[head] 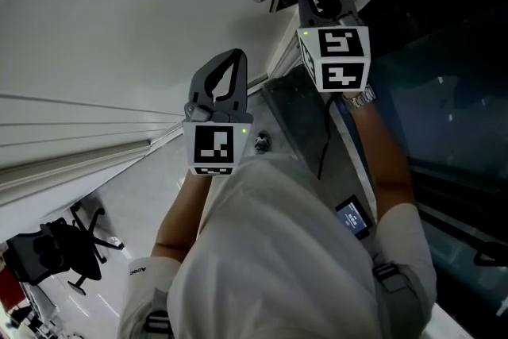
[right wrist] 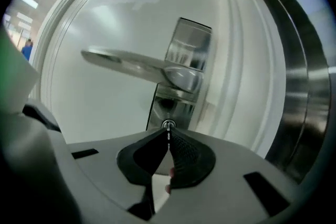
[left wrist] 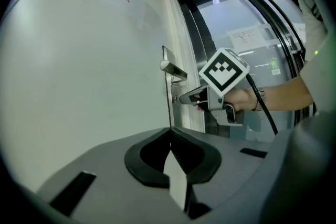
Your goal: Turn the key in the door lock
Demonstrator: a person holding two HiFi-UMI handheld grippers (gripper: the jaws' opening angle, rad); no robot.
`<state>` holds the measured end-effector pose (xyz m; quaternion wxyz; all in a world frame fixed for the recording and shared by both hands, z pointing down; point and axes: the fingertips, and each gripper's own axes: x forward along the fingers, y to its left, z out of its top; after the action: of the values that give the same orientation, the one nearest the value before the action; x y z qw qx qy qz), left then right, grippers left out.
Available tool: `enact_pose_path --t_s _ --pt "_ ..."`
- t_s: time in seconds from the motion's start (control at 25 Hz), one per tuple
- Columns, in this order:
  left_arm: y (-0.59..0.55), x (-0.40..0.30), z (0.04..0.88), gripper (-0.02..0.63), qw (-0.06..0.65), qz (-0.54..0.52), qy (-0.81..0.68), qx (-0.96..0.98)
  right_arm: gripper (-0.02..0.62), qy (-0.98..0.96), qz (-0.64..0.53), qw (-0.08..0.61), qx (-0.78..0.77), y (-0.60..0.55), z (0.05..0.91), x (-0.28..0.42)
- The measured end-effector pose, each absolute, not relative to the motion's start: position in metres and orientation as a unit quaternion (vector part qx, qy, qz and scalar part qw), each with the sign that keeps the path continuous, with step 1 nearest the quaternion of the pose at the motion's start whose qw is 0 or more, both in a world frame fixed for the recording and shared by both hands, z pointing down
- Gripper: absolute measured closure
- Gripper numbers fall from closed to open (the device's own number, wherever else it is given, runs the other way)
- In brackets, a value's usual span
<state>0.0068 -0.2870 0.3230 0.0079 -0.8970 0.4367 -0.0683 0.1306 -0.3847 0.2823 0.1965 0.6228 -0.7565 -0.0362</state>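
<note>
At the door lock [right wrist: 168, 124], our right tool [right wrist: 168, 132] is clenched on the key [right wrist: 168, 136], which sits in that lock just below the lever handle [right wrist: 131, 63]. Our left tool [left wrist: 169, 136] hangs apart from the white door [left wrist: 94, 60], jaws together, and we see nothing between them.

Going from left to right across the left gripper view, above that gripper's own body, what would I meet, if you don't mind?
White door → door handle → right gripper → wristwatch → forearm.
</note>
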Motion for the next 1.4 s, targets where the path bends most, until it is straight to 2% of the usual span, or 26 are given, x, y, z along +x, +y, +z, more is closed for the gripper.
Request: enact_pose_path --t_s 0.28,0.44,0.56,0.64,0.8,0.88,0.92,1.16,1.4 --pt "-0.274 0.011 0.324 0.597 0.011 -0.083 0.461 -0.884 0.583 -0.775 0.273 -0.056 0.568 -0.385 0.285 0.139" --pt "-0.266 0.016 0.328 0.595 0.011 -0.09 0.474 -0.876 0.584 -0.74 0.404 -0.182 0.506 -0.385 0.286 0.141" --pt "-0.259 0.02 0.331 0.595 0.012 -0.092 0.48 -0.872 0.583 -0.713 0.467 -0.244 0.462 -0.385 0.287 0.14" --pt "-0.256 0.024 0.331 0.596 0.015 -0.092 0.481 -0.872 0.58 -0.714 0.471 -0.252 0.453 -0.386 0.287 0.14" --pt "-0.255 0.024 0.327 0.596 0.02 -0.091 0.486 -0.869 0.571 -0.772 0.398 -0.184 0.46 -0.383 0.282 0.133" --pt "-0.254 0.026 0.327 0.595 0.021 -0.092 0.489 -0.867 0.47 -0.809 0.333 -0.13 0.467 -0.374 0.28 0.133" --pt "-0.252 0.028 0.328 0.597 0.02 -0.092 0.491 -0.866 0.455 -0.823 0.297 -0.098 0.474 -0.37 0.28 0.136" --pt "-0.249 0.032 0.329 0.597 0.021 -0.093 0.502 -0.859 0.402 -0.849 0.057 0.091 0.517 -0.36 0.28 0.147" --pt "-0.251 0.034 0.328 0.595 0.028 -0.092 0.508 -0.856 0.385 -0.81 -0.184 0.258 0.492 -0.363 0.277 0.133"
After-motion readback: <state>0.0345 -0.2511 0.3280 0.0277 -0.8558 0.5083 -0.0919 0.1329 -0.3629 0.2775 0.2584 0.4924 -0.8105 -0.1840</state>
